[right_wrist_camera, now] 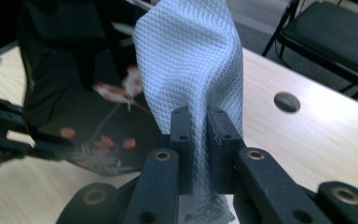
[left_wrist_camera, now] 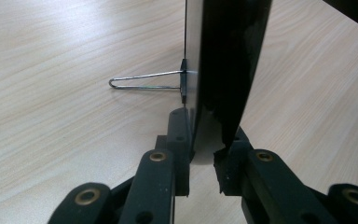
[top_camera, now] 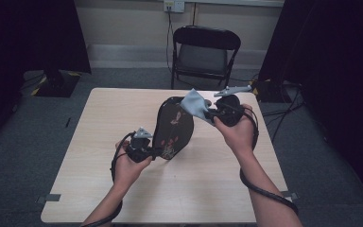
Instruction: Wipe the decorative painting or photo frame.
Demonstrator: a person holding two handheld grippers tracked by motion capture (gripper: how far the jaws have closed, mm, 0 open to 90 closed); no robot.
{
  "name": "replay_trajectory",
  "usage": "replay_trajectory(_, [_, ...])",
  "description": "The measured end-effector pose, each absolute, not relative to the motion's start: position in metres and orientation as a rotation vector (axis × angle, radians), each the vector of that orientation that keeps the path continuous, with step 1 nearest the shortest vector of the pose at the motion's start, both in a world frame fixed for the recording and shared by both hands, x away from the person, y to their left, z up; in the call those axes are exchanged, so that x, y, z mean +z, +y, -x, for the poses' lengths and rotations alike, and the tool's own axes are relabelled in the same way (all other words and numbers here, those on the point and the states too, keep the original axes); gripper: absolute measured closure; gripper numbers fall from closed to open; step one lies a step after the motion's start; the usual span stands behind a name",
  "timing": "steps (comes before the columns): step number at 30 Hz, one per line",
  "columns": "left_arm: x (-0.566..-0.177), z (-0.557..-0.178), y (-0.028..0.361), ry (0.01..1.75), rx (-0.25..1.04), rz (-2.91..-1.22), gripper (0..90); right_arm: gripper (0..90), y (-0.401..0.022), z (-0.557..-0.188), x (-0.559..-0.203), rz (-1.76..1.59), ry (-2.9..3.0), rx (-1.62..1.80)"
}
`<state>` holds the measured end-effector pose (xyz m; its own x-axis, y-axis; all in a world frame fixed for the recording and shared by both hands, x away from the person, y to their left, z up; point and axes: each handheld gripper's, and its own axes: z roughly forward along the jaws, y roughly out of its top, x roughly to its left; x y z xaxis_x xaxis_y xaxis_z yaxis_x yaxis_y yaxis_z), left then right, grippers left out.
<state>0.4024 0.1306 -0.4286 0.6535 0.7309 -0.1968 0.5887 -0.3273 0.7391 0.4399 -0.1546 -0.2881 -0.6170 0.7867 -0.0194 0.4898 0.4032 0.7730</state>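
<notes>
A black lacquered tray (top_camera: pixel 172 127) with a flower pattern is held upright on edge above the wooden surface (top_camera: pixel 99 142), its lower rim pinched between the jaws of the left tool (top_camera: pixel 144 147); a thin wire stand (left_wrist_camera: pixel 144 80) is seen jutting from its back in the left gripper view. A pale blue cloth (top_camera: pixel 196 105) is clamped in the right tool (top_camera: pixel 216 113), lifted beside the tray's top edge, with the cloth's free end lying against the tray's patterned face.

Left hand-held gripper (left_wrist_camera: pixel 205 156) clamps black plate (left_wrist_camera: pixel 228 60) edge upright; wire stand (left_wrist_camera: pixel 144 80) over wooden table (left_wrist_camera: pixel 51 70).
</notes>
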Motion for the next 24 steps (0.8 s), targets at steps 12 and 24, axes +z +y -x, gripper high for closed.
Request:
replay_trajectory(12, [-0.429, -0.403, 0.131, 1.018, 0.215, -2.042, 78.4, 82.5, -0.133, -0.445, -0.311, -1.093, 2.350, 1.028])
replay_trajectory(24, [-0.429, -0.403, 0.131, 1.020, 0.214, -2.040, 78.4, 82.5, -0.129, -0.447, -0.348, -1.139, 2.398, 0.989])
